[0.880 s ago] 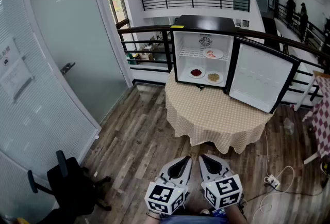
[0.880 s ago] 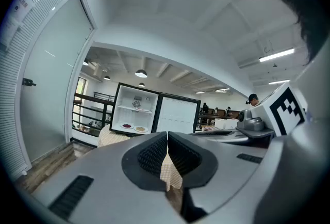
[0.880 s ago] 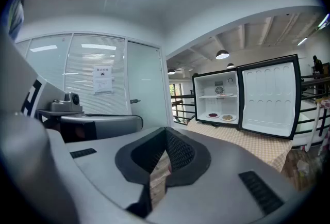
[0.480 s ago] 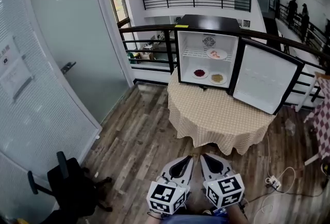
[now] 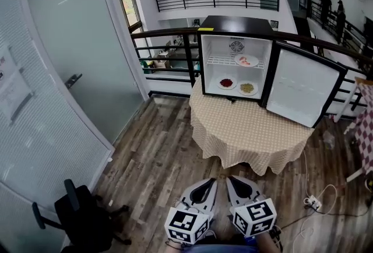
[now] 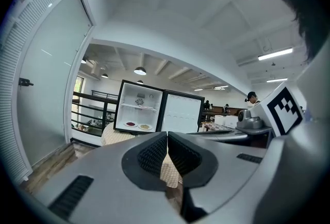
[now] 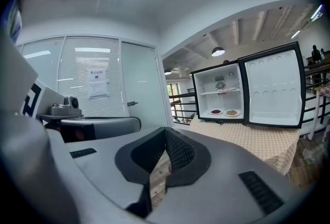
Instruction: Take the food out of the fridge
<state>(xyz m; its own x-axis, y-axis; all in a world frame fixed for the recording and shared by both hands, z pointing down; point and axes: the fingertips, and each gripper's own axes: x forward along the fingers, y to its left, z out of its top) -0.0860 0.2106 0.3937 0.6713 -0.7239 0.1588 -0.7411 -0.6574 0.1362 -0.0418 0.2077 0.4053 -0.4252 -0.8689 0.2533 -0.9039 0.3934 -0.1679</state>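
Starting nearest, the left gripper (image 5: 205, 188) and right gripper (image 5: 238, 186) are seen side by side, each closed on nothing, their rear ends cut off at the view's lower edge. Ahead lies wooden floor (image 5: 157, 153), then the cloth-draped surface (image 5: 250, 129), its legs hidden. Farthest ahead, in the open fridge (image 5: 233, 24), the food (image 5: 246, 61) rests on three plates (image 5: 227, 83), its kind too small to be told.

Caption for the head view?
Left hand-held gripper and right hand-held gripper, both shut, face open fridge holding three food plates.
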